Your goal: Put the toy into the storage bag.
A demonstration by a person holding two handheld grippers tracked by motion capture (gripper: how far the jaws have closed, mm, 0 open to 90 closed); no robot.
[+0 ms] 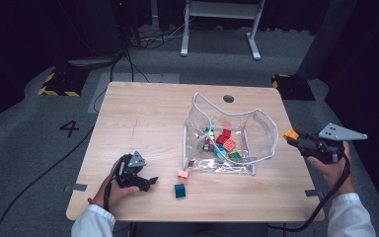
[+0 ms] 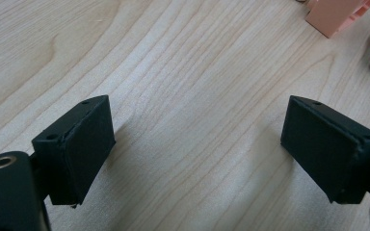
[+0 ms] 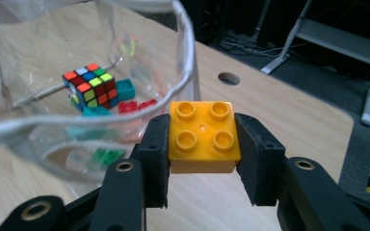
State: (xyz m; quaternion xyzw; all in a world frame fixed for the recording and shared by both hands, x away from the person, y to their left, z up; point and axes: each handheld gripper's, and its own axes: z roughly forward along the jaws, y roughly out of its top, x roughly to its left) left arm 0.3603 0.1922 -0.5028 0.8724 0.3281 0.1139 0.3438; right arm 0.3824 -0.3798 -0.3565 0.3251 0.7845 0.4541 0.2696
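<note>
Right gripper (image 3: 202, 159) clenched on orange brick (image 3: 203, 137), fingers (image 3: 156, 154) pressing its two opposite side walls, studs up. Brick held in air just beside rim of clear bag (image 1: 266, 128), at its right, above counter (image 1: 143, 113). Left gripper (image 1: 150, 181) resting low on counter, fingers (image 2: 79, 144) released, nothing between them; pink brick (image 1: 182, 174) and teal brick (image 1: 179, 190) near it. Brick likely light, rigid, hard plastic, smooth and a bit slippery, not fragile. Best taken on flat sides, as now, not on studs. Bag soft, floppy; rim may fold if bumped.
</note>
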